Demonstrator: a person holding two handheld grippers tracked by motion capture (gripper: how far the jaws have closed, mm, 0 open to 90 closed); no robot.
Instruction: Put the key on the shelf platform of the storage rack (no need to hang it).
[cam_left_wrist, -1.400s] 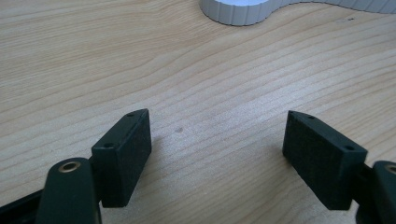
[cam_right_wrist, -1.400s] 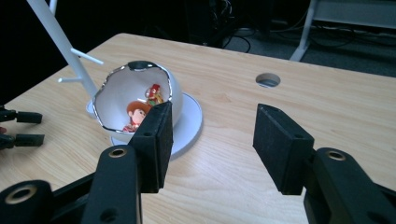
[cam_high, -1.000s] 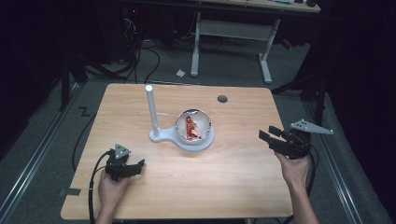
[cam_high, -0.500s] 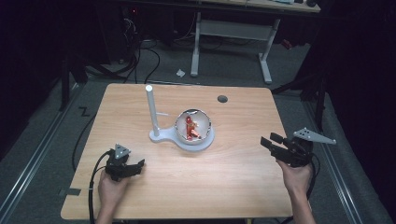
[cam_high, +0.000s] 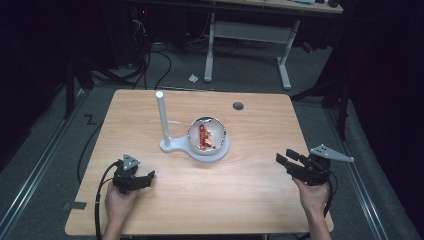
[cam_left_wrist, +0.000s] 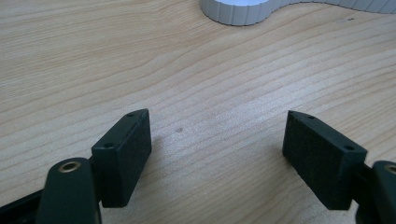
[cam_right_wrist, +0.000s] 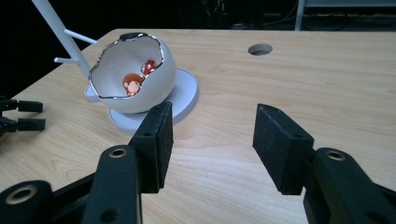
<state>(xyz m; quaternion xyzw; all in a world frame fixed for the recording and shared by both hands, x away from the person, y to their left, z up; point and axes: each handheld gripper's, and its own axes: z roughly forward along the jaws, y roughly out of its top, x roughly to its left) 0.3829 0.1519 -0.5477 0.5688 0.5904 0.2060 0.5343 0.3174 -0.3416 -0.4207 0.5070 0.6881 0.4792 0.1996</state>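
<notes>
A wooden table (cam_high: 250, 200) carries a white stand (cam_high: 172, 146) with an upright post (cam_high: 162, 116) and a round base plate, and on that plate sits a white egg-shaped shell (cam_high: 207, 137), broken open at the top with a shiny rim. Inside the shell lie small toy figures (cam_high: 205, 138), red and orange; in the right gripper view 1 of them has a round brown head (cam_right_wrist: 132, 84). The stand sits near the table's middle, between the 2 grippers and farther from the person than both.

The left gripper (cam_high: 145, 178) rests low at the table's near left, held in the person's left hand (cam_high: 120, 202). Its 2 jaws stand wide apart with bare wood between them, gripping nothing; the stand's base edge (cam_left_wrist: 238, 11) lies well ahead of them.

The right gripper (cam_high: 284, 161) is at the table's near right, in the right hand (cam_high: 312, 195), and points toward the shell. Its jaws are partly open and empty, well short of the shell (cam_right_wrist: 133, 77).
</notes>
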